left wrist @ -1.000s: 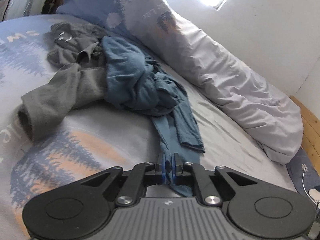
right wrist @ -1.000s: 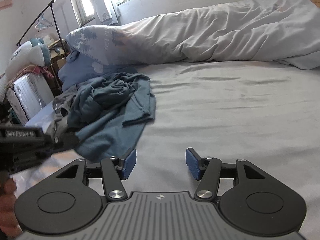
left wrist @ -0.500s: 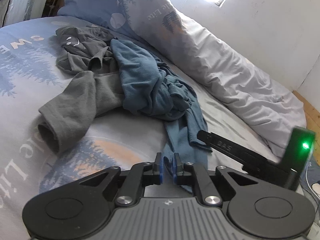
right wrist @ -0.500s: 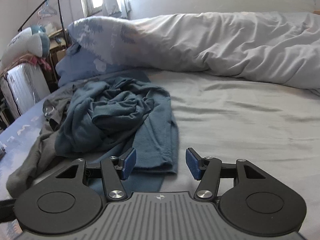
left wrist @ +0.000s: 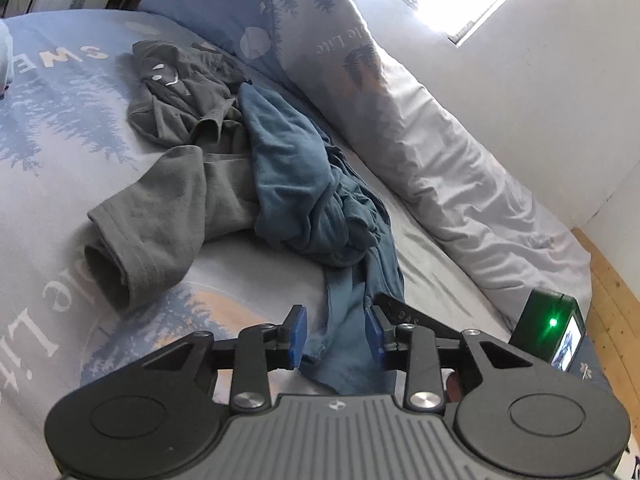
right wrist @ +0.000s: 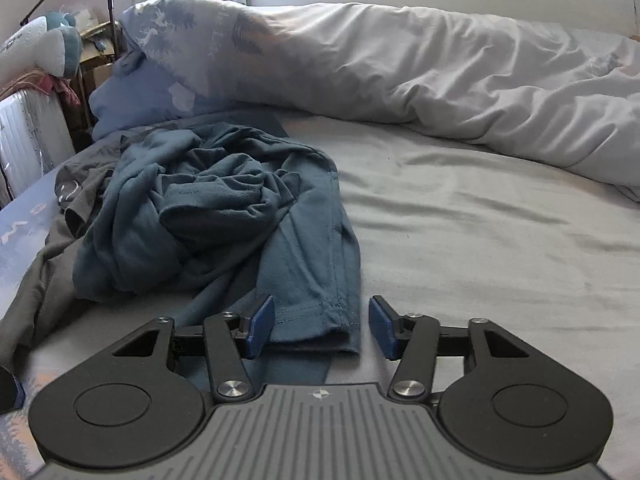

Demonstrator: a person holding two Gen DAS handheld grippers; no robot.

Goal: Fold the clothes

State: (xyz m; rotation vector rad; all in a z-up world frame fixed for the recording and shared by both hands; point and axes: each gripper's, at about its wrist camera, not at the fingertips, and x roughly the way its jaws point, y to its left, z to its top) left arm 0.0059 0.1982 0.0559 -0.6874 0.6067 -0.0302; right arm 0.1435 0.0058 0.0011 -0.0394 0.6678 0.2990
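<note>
While two garments lie bunched together on the bed point(right wrist: 480, 240), you have one blue shirt point(right wrist: 208, 208) heaped on top and one grey shirt point(left wrist: 168, 216) spread beneath and beside it, its cuffed sleeve reaching toward the printed part of the cover. The blue shirt trails a sleeve and a strip of hem toward you.

Your left hand-held gripper point(left wrist: 335, 338) has just been opening its jaws; they now stand a little apart, with the trailing blue fabric lying between the blue pads and neither pad pressing on it.

Your right hand-held gripper point(right wrist: 322, 328) has just been narrowing its jaws, which are still well apart. The stitched cuff of the blue sleeve sits between them; the left pad is right at the cloth, the right pad clear of it. In the left wrist view, that second tool shows just beside the first, with one green light lit.

Behind the shirts lie one rolled duvet point(right wrist: 440, 80) and one blue pillow point(right wrist: 140, 96).
</note>
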